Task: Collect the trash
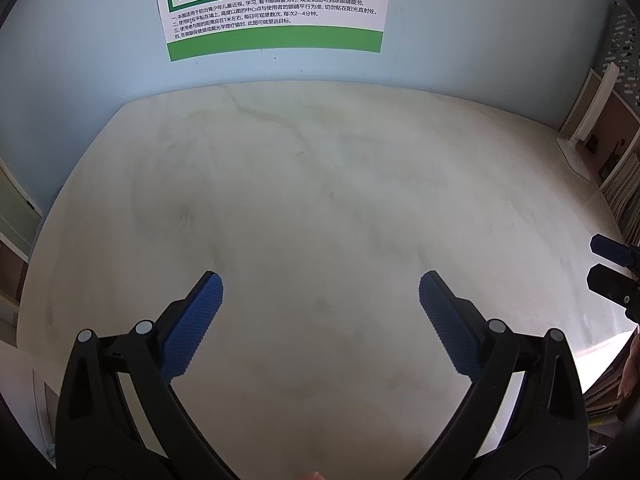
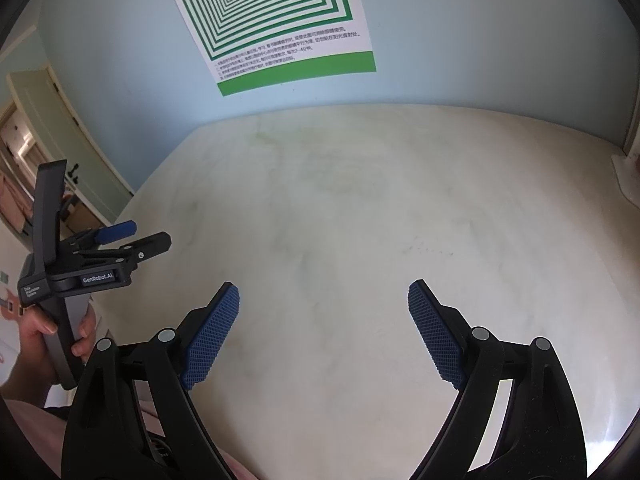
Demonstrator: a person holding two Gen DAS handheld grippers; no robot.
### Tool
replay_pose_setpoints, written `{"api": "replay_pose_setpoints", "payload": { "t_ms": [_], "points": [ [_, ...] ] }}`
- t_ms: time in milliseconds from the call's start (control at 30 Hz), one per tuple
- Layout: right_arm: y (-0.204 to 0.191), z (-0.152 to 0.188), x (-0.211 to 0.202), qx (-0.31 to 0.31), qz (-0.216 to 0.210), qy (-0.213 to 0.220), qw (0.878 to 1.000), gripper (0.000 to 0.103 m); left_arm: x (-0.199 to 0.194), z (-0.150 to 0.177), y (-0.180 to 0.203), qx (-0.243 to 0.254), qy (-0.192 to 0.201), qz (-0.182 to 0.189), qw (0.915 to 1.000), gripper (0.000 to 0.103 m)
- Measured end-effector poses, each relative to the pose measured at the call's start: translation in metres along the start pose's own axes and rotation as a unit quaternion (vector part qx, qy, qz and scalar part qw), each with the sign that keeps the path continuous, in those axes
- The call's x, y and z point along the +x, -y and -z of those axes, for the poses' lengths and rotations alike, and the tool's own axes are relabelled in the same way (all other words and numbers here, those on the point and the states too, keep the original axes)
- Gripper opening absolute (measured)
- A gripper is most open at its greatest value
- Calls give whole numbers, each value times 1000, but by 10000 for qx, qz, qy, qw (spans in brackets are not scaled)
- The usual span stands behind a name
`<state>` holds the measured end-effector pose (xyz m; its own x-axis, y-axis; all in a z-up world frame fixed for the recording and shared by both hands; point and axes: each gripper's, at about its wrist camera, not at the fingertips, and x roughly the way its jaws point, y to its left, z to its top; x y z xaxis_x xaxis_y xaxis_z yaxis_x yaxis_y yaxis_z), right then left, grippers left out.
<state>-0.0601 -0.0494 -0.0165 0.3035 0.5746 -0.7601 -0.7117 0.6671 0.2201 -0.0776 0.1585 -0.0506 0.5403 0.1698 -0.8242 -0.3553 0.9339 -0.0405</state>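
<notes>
Both grippers, left gripper [image 1: 320, 286] and right gripper [image 2: 324, 292], poised over the table [image 1: 320, 168] near its front edge, spread wide, gripping nothing; presumably readied for trash. No trash visible anywhere on top; poster [image 1: 276, 8] above the far edge.

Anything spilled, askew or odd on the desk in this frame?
Nothing spilled or damaged. What stands out for a trash job is that no trash shows: the pale desk carries only faint greenish stains. Both the left claw and the right claw hang open and empty. The wall poster looks tilted only in the right view.
</notes>
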Motion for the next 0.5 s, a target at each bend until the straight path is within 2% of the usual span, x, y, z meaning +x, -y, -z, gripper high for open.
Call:
{"api": "replay_pose_setpoints", "payload": {
  "t_ms": [500],
  "points": [
    [4, -1, 1, 45, 14, -9, 10000, 86, 2, 0, 3, 53, -42, -78, 9999, 96]
  ]
}}
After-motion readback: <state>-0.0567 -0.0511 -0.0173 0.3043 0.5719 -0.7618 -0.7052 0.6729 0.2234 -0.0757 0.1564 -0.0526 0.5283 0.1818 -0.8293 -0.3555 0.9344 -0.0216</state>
